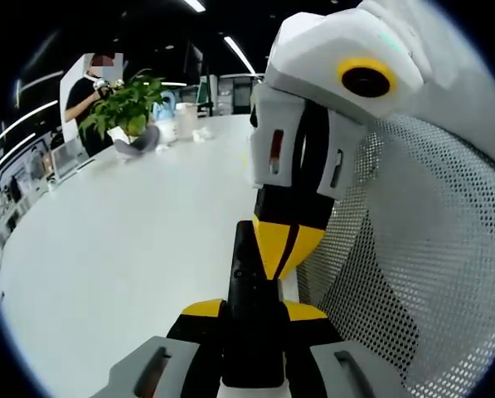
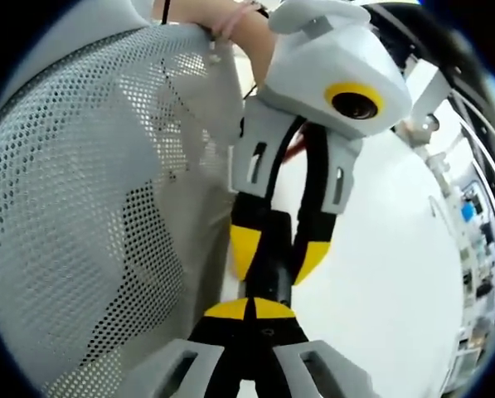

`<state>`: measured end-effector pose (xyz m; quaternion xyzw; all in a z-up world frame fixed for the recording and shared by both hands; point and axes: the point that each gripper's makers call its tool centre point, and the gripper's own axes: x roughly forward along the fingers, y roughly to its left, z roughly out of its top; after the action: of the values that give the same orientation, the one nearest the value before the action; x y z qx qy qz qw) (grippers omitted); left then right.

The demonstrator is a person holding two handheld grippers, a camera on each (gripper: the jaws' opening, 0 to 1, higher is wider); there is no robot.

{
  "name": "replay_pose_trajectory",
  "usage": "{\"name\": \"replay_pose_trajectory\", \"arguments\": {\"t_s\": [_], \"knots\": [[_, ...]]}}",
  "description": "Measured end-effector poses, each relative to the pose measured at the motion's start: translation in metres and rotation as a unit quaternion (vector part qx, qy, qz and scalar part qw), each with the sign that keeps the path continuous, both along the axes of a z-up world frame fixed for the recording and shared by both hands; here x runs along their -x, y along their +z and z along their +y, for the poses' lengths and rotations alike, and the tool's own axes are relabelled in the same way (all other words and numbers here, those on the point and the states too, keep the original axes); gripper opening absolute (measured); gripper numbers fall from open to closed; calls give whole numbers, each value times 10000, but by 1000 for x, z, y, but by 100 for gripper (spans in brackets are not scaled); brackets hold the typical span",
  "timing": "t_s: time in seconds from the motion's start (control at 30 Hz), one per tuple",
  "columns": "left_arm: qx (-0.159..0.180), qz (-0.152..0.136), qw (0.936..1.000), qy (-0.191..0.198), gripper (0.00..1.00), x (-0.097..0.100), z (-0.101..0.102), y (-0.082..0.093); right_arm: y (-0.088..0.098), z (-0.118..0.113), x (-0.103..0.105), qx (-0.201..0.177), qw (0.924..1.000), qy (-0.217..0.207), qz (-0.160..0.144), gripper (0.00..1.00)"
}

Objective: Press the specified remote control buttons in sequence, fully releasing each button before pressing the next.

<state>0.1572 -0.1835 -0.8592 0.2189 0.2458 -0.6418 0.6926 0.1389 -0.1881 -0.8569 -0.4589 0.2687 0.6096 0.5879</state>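
Note:
A black remote control (image 1: 247,282) stands up between the yellow-tipped jaws of my left gripper (image 1: 254,319), which is shut on its lower part. My right gripper (image 1: 282,247) comes down from above with its jaws shut together. Its yellow tips meet the upper face of the remote, and the button under them is hidden. In the right gripper view, my right gripper (image 2: 251,309) points at the remote (image 2: 269,264), which is clamped in the left gripper (image 2: 279,249) opposite. A person's hand (image 2: 247,25) grips the left gripper's handle at the top.
A grey mesh chair back (image 1: 421,249) stands close on the right, also (image 2: 81,207). The white table (image 1: 131,240) runs off to the left. At its far end are a potted plant (image 1: 127,112), small containers (image 1: 185,120) and a person (image 1: 89,91).

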Motion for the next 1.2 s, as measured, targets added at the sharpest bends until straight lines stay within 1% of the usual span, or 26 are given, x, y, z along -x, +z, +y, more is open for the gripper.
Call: {"name": "replay_pose_trajectory", "arguments": {"t_s": [0.13,0.23,0.3,0.43,0.47,0.5,0.57,0.73,0.83,0.97,1.1,1.2], "knots": [[1,5,10000,7,26,0,0,0,1,0,-1,-95,9998,-107,152,0],[-1,3,10000,10,26,0,0,0,1,1,-1,-224,9984,-372,349,0],[-6,-1,10000,7,26,0,0,1,2,2,-1,-360,9960,-620,527,0],[-10,-5,10000,6,26,0,0,0,3,1,-2,-413,9956,-653,533,0],[-10,-5,10000,6,26,0,0,0,4,0,-4,-399,9958,-679,476,0],[-10,-7,10000,4,26,0,0,0,8,1,-6,-448,9955,-708,450,0],[-13,-8,10000,2,26,0,0,0,13,3,-9,-564,9934,-853,524,0],[-15,-10,10000,-3,26,0,0,0,11,-1,-18,-475,9930,-953,514,0],[-13,-10,10000,-2,26,0,0,0,10,0,-17,-484,9920,-986,627,0],[-12,-10,10000,-1,26,0,0,0,5,0,-13,-369,9934,-877,645,0],[-12,-10,10000,-4,26,1,0,0,6,0,-15,-309,9945,-779,633,0],[-12,-12,10000,-8,26,1,0,0,5,1,-17,-214,9943,-758,720,0]]}}
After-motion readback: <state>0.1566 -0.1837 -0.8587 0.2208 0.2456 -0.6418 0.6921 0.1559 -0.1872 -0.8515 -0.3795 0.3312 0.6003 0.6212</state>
